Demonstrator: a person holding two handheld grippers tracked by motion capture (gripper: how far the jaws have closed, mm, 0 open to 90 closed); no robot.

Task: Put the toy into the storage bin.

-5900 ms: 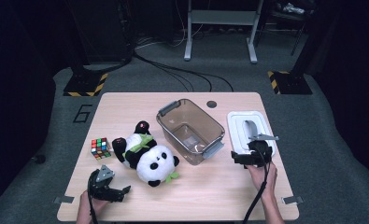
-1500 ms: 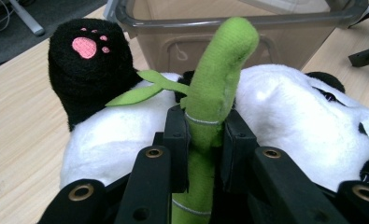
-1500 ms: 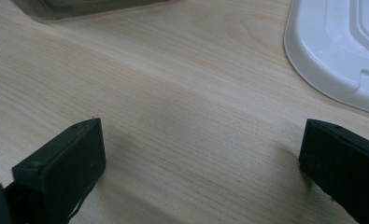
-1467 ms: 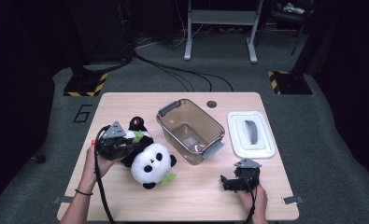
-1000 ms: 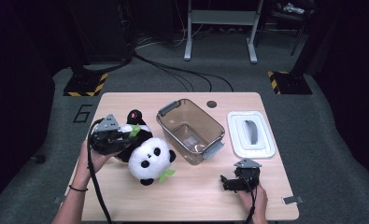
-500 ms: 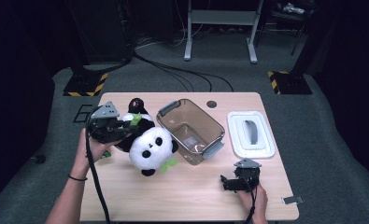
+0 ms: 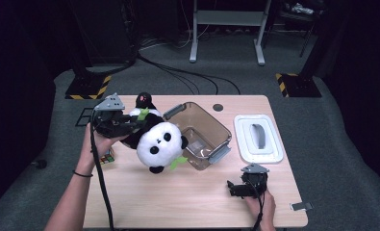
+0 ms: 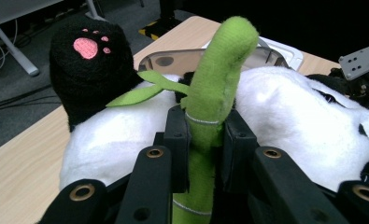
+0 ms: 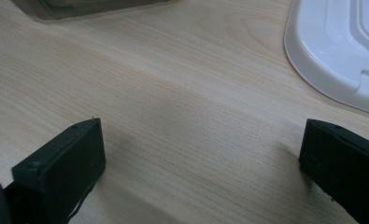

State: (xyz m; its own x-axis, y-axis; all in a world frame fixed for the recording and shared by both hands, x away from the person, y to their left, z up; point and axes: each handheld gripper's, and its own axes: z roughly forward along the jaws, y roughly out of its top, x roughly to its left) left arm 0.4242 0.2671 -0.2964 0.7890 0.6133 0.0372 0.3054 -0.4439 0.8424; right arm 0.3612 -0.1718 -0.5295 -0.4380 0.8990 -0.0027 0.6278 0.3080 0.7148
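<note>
A plush panda (image 7: pixel 158 142) hangs tilted in the air over the table's left half, its head close to the clear plastic bin (image 7: pixel 199 130). My left gripper (image 7: pixel 130 126) is shut on the green bamboo stalk (image 8: pixel 215 79) sewn to the panda's white belly (image 8: pixel 285 107); both pads squeeze the stalk. A black paw with a pink print (image 8: pixel 86 46) sticks up behind it. My right gripper (image 7: pixel 233 188) rests low at the table's front right, its jaws wide open (image 9: pixel 201 158) over bare wood with nothing between them.
The bin's white lid (image 7: pixel 257 139) lies flat at the right, also visible ahead of my right gripper as the lid's rim (image 9: pixel 331 42). A colour cube (image 7: pixel 107 158) sits by the left edge, half hidden under the left hand. Cables and stands lie on the dark floor beyond the table (image 7: pixel 178 202).
The left gripper has risen with the panda and carried it toward the back and the bin. The panda has left the tabletop. The right gripper has stayed still.
</note>
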